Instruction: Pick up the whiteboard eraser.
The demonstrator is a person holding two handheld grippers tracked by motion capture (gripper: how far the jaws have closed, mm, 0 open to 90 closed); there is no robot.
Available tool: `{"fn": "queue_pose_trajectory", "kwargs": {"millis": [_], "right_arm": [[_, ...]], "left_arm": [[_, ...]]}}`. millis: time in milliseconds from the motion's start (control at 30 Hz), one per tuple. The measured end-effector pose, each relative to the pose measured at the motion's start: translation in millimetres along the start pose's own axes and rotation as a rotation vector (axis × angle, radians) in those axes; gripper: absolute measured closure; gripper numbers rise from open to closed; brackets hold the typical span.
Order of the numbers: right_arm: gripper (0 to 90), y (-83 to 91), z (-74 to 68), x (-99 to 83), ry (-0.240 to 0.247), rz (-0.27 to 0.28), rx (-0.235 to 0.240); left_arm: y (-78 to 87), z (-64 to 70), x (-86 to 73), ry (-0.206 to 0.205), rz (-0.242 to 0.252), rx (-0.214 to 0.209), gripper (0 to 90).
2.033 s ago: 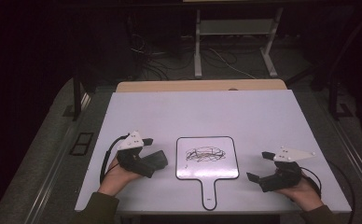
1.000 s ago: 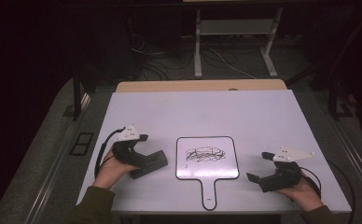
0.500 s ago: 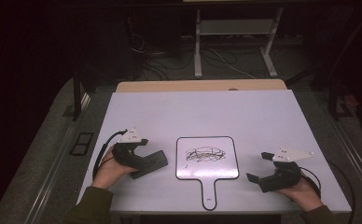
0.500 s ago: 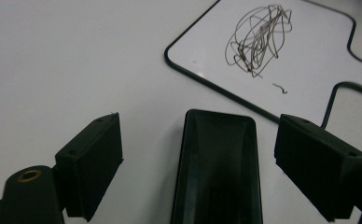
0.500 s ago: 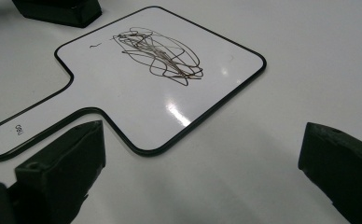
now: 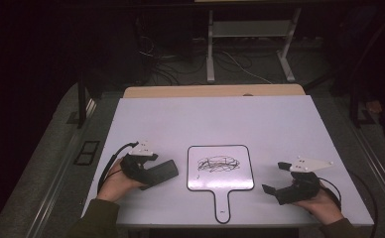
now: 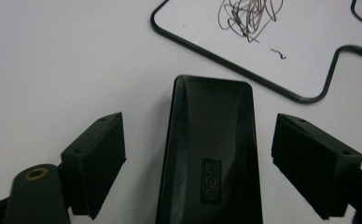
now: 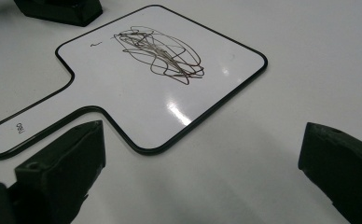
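1. The black eraser (image 7: 210,154) lies flat on the white table (image 6: 220,119), just left of the paddle-shaped whiteboard (image 6: 221,168), not touching it.
2. The left gripper (image 7: 198,158) sits over the eraser with its jaws spread wide, one on each side of the block; a clear gap shows between each pad and the eraser's edges, so nothing is clamped.
3. The whiteboard lies near the table's front edge, handle pointing toward the person, with a black scribble (image 8: 158,53) in its middle.
4. The right gripper (image 6: 275,179) rests low on the table to the right of the board, apart from it, its jaws wide open and holding nothing.
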State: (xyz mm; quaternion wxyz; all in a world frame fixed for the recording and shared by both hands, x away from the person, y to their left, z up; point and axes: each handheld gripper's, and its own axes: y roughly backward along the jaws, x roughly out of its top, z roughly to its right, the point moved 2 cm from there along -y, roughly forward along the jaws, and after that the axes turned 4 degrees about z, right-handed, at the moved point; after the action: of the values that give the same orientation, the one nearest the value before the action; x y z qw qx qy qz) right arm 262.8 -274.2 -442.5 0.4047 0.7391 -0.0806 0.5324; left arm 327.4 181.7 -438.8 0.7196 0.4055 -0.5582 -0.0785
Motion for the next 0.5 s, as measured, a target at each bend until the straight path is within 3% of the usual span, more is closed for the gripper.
{"fn": "queue_pose_trajectory", "kwargs": {"millis": [300, 500], "right_arm": [[0.0, -0.6, -0.6, -0.2, 0.004, -0.004, 0.002], [0.0, -0.9, -0.9, -0.4, 0.006, -0.006, 0.003]], "left_arm": [[-1.0, 1.1, -5.1, -0.009, -0.027, -0.019, 23.7], [-4.4, 3.0, -7.0, -0.039, -0.067, -0.018, 26.6]]}}
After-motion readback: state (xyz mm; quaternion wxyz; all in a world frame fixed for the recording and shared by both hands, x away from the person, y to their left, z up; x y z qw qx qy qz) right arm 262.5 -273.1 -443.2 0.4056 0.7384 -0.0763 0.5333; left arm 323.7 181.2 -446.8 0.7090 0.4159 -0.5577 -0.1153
